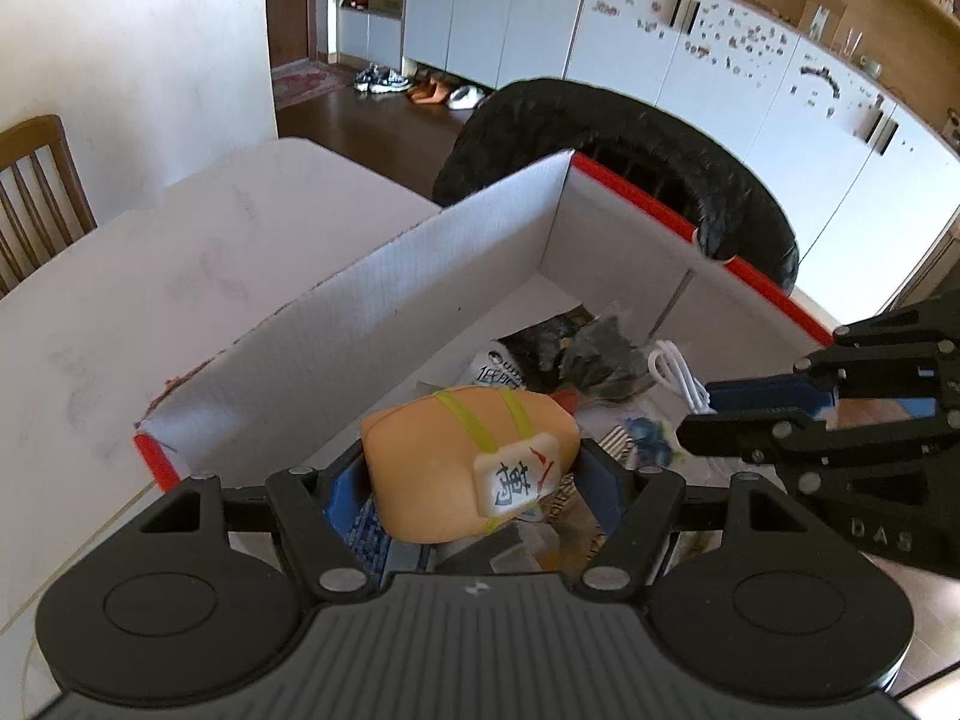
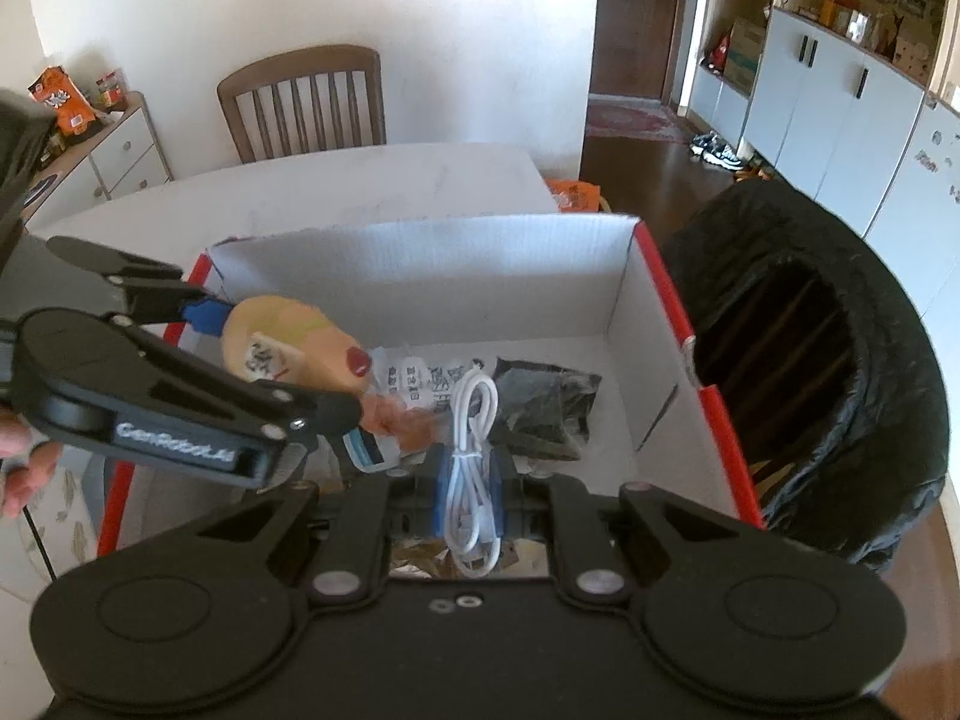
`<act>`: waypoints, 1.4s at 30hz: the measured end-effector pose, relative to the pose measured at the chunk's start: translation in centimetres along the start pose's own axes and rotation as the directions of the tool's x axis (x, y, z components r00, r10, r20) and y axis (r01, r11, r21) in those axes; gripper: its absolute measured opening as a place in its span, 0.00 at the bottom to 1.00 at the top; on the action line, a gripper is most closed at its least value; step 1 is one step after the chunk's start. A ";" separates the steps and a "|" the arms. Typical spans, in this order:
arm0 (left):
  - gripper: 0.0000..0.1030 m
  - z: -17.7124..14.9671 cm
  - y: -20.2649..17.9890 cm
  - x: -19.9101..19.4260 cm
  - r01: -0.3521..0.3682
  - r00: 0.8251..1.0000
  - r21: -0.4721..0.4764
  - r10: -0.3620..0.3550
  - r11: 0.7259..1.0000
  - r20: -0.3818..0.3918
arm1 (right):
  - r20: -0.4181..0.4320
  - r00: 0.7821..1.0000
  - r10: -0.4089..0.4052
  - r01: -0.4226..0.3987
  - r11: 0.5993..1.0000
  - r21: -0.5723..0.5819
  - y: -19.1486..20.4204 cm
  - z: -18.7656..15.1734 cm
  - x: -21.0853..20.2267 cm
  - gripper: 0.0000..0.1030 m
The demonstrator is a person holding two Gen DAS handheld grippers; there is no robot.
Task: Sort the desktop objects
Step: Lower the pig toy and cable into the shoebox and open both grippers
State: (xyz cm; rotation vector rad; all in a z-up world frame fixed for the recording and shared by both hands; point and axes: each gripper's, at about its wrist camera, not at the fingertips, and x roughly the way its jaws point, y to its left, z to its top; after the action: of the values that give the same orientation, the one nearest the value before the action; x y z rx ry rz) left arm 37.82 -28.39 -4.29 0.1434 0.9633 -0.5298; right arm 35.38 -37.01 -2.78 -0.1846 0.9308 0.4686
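Left gripper (image 1: 474, 474): fingers clamped on a tan plush toy (image 1: 468, 462) bearing a tile patch, held above the open cardboard box (image 1: 372, 300).
Right gripper (image 2: 471, 474): fingers clamped on a coiled white cable (image 2: 474, 456), over the same box.
Box: on the white surface (image 1: 150, 276), holding dark packets (image 2: 540, 408); black-lined bin (image 2: 840, 372) just beside it.

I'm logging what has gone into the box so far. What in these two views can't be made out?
- Left wrist view: the box floor near the camera, hidden by the orange toy in the left gripper.
- Right wrist view: items under the white cable held by the right gripper.
- Both views: print on the packets, too small and blurred.
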 end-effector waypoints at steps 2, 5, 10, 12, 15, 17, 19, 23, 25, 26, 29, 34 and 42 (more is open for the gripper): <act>0.69 -0.1 0.1 0.6 0.000 1.000 0.001 0.000 1.000 -0.013 | -0.010 1.000 0.008 -0.008 1.000 -0.003 0.1 -0.3 0.5 0.13; 0.69 -0.3 0.2 1.2 0.002 1.000 0.000 -0.002 1.000 -0.030 | -0.024 1.000 0.013 -0.013 1.000 -0.004 0.0 -0.7 1.1 0.13; 0.69 -0.5 0.1 2.0 -0.009 0.999 0.004 0.009 1.000 -0.048 | -0.049 0.999 0.014 -0.015 1.000 -0.009 0.0 -1.3 2.0 0.13; 0.70 -0.4 0.3 2.2 -0.011 0.999 -0.001 0.011 1.000 -0.049 | -0.059 0.998 0.013 -0.014 1.000 -0.006 0.0 -1.5 2.4 0.13; 0.70 -0.2 0.3 2.2 -0.011 0.998 0.004 0.011 1.000 -0.054 | -0.073 0.997 0.012 -0.013 1.000 -0.006 0.1 -1.8 3.0 0.10; 0.70 -0.2 0.3 2.3 -0.012 0.998 0.011 0.012 1.000 -0.058 | -0.082 0.997 0.013 -0.014 1.000 -0.009 0.2 -1.9 3.4 0.10; 0.70 -0.1 0.3 2.3 -0.012 0.998 0.011 0.013 1.000 -0.059 | -0.087 0.996 0.009 -0.009 1.000 -0.008 0.2 -2.0 3.7 0.10; 0.72 -0.2 0.2 2.3 -0.016 0.998 0.021 0.017 1.000 -0.059 | -0.089 0.996 0.015 -0.016 1.000 -0.005 0.3 -2.0 3.7 0.15; 0.74 -0.3 0.0 2.2 -0.019 0.998 0.028 0.021 0.999 -0.058 | -0.087 0.996 0.011 -0.012 1.000 -0.001 0.1 -2.1 3.7 0.19; 0.75 -0.3 0.0 2.2 -0.019 0.998 0.028 0.020 0.999 -0.057 | -0.086 0.996 0.011 -0.011 1.000 0.003 0.0 -2.1 3.7 0.21; 0.77 -0.5 -0.1 2.0 -0.015 0.999 0.022 0.016 1.000 -0.051 | -0.083 0.996 0.019 -0.018 1.000 0.020 -0.4 -2.2 3.5 0.23; 0.77 -0.8 -0.2 1.4 -0.009 0.999 0.022 0.010 1.000 -0.034 | -0.077 0.997 0.025 -0.023 0.999 0.025 -0.6 -2.2 3.0 0.32; 0.78 -1.0 -0.8 -0.2 0.016 1.000 0.027 -0.016 1.000 -0.002 | -0.052 0.998 0.032 -0.031 0.999 0.021 -0.6 -2.1 1.7 0.37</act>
State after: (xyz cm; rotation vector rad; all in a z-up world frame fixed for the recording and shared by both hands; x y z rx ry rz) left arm 36.59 -28.71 -4.56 0.1602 0.9595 -0.5574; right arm 34.97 -37.77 -5.40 -0.1650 0.9903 0.4855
